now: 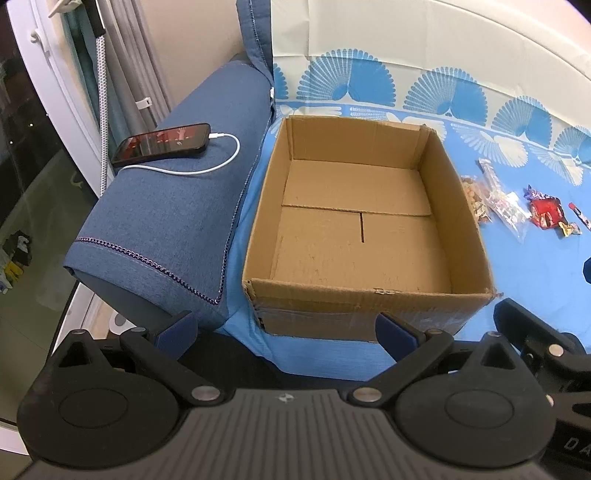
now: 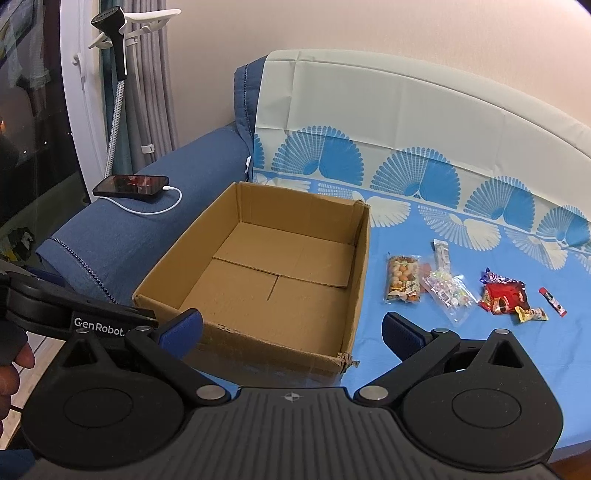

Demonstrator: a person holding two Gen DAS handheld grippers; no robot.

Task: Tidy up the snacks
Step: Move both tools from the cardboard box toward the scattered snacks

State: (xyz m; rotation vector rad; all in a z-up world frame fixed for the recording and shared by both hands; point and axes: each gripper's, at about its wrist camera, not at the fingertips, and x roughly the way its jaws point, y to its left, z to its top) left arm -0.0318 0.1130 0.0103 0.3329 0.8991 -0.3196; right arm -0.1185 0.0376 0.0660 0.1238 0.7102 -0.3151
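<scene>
An empty brown cardboard box (image 1: 354, 221) (image 2: 266, 280) sits open on the blue patterned cover. To its right lie the snacks: a bag of round nuts (image 2: 403, 278) (image 1: 474, 201), a clear bag of small candies (image 2: 448, 293) (image 1: 508, 210), a slim clear stick pack (image 2: 440, 253) (image 1: 489, 171), a red packet (image 2: 504, 297) (image 1: 546, 212), a small gold wrapper (image 2: 532, 315) (image 1: 569, 229) and a red stick (image 2: 553, 307) (image 1: 580, 216). My left gripper (image 1: 286, 326) is open in front of the box's near wall. My right gripper (image 2: 291, 328) is open above the box's near right corner. Neither holds anything.
A phone (image 1: 162, 144) (image 2: 131, 186) with a white charging cable lies on the blue padded armrest (image 1: 173, 221) left of the box. A garment steamer (image 2: 112, 33) and curtains stand at the far left. A hand (image 2: 11, 373) holds the left gripper's body.
</scene>
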